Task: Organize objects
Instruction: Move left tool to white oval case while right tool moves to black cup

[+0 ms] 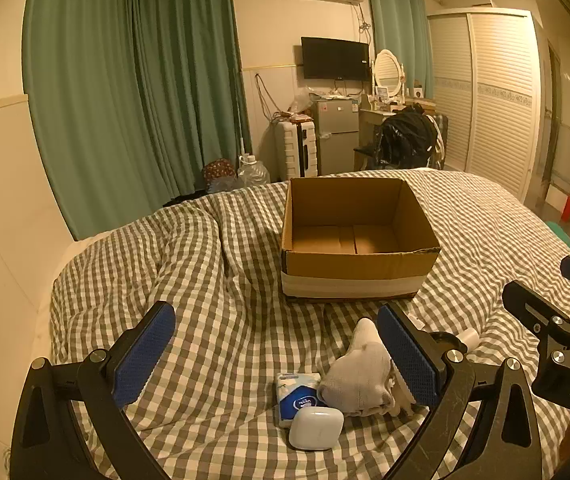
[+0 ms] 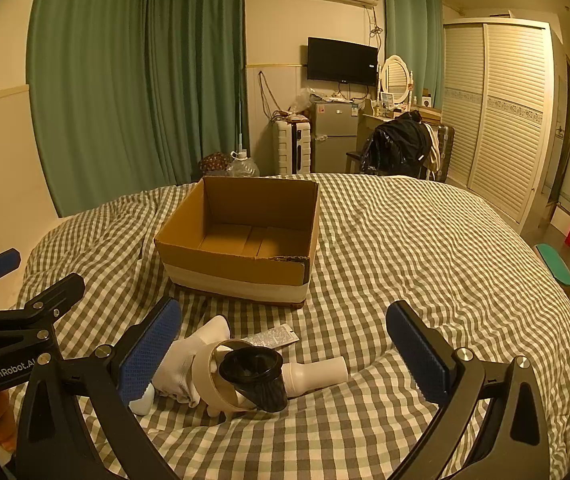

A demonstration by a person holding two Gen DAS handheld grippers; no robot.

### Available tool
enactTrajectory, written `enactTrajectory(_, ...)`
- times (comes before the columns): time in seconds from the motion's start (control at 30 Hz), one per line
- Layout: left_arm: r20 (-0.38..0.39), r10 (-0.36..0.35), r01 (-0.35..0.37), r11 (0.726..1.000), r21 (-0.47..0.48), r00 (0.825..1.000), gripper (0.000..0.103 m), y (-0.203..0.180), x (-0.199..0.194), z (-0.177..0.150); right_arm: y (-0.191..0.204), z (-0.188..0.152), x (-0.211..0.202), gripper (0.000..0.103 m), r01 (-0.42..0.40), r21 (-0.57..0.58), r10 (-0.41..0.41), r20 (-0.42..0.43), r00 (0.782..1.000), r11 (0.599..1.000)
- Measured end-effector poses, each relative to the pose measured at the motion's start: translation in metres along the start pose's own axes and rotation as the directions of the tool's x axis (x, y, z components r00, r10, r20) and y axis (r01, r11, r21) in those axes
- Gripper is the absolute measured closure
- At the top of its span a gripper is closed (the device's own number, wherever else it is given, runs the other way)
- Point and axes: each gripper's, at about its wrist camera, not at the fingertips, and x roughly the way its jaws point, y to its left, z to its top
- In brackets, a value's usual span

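Nothing's packed yet afaict. The cardboard box (image 1: 359, 240) sits open on the far side of the checked bedspread (image 1: 213, 280) and I see only bare bottom inside, so the whole sort is still ahead of me.

The stuff is all in one near pile: white sock (image 1: 359, 372), blue tissue pack (image 1: 297, 394) w/ the white case (image 1: 316, 427) just in front, touching it. From the right cam I also get a black funnel (image 2: 255, 378), tape roll (image 2: 213, 376), white bottle (image 2: 315, 374) and a flat sachet (image 2: 273, 337) just beyond.

Left gripper (image 1: 277, 356): jaws wide apart, holding nothing; its right pad is up against or in front of the sock, can't tell which. Right gripper (image 2: 285, 354): also spread wide, empty, hovering w/ the pile btwn its fingers.
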Motion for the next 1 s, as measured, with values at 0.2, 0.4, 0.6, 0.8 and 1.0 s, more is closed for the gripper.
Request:
enactTrajectory(0.2, -0.001, 0.000, 0.000, 1.000, 0.001, 1.000, 0.000, 0.000, 0.000, -0.001, 0.000, -0.001, 0.000, 0.000, 0.002, 0.000, -0.002, 0.000, 1.000, 1.000)
enactTrajectory(0.4, -0.009, -0.002, 0.002, 1.000, 0.002, 1.000, 0.000, -0.003, 0.001, -0.003, -0.001, -0.001, 0.000, 0.000, 0.004, -0.001, -0.004, 0.001, 1.000, 1.000)
enactTrajectory(0.6, -0.012, -0.002, 0.002, 1.000, 0.005, 1.000, 0.000, -0.003, 0.001, -0.005, 0.000, -0.002, -0.001, 0.000, 0.004, -0.006, -0.004, 0.003, 1.000, 1.000)
enactTrajectory(0.8, -0.021, 0.000, 0.000, 1.000, 0.014, 1.000, 0.000, -0.004, 0.005, -0.005, 0.003, -0.005, 0.003, 0.000, 0.007, -0.031, -0.008, -0.022, 1.000, 0.999)
enactTrajectory(1.0, -0.026, 0.022, -0.021, 0.999, 0.032, 0.999, 0.000, -0.003, 0.011, -0.001, 0.005, -0.001, 0.008, 0.001, -0.001, -0.052, -0.001, -0.036, 0.999, 0.999)
